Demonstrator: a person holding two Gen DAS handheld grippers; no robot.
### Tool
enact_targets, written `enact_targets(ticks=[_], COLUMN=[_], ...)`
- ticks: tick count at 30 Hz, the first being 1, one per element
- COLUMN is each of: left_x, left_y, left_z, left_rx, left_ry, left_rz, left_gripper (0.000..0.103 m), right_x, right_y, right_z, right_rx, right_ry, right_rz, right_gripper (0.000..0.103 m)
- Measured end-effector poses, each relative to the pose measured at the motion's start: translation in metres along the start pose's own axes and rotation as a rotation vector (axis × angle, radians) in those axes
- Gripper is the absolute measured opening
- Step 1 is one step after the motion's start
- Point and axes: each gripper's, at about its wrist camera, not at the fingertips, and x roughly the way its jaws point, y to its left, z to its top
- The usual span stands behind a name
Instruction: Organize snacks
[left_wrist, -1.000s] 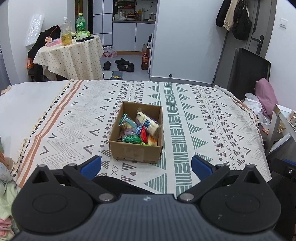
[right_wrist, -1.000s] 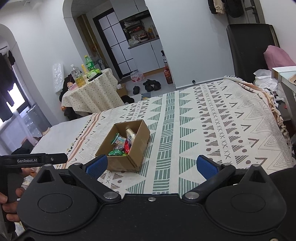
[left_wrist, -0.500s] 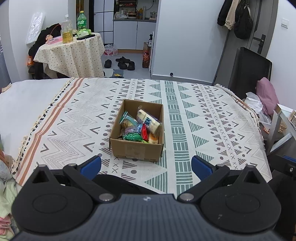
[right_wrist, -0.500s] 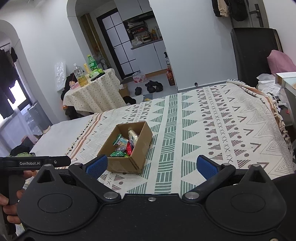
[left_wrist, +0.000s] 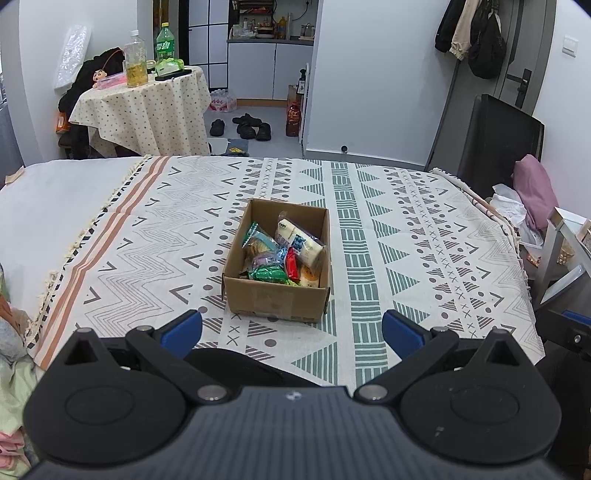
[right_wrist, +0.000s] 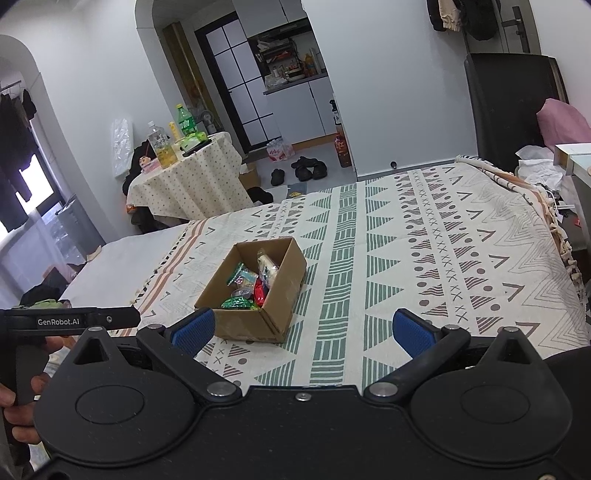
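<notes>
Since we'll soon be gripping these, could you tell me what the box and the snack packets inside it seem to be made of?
The cardboard box: brown matte corrugated card, judging by its folded, creased walls. The snack packets: thin plastic film, probably; they crinkle and shine. The green packet glints like foil, though metallised film is possible.

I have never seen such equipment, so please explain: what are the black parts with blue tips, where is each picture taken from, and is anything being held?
No robot is here. A person holds one handheld tool in each hand; each carries a camera looking forward along its tongs. The left tongs and the right tongs are both open and hold nothing. In the right view you also see the left tool's handle in the person's hand. Ahead, on a patterned blanket over a bed, stands an open cardboard box with snack packets inside, among them a green one and a red one.
</notes>
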Motion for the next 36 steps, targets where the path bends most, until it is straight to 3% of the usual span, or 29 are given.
enact_targets(ticks=[36], left_x=[0.0004], left_y=[0.0048], left_z=[-0.0005], left_rx=[-0.029], left_ry=[-0.004], left_rz=[-0.021], left_gripper=[0.103], right_x=[0.0012], right_y=[0.0013], right_z=[-0.0014], right_rx=[-0.022], right_ry=[0.018], right_rz=[-0.001], right_gripper=[0.103])
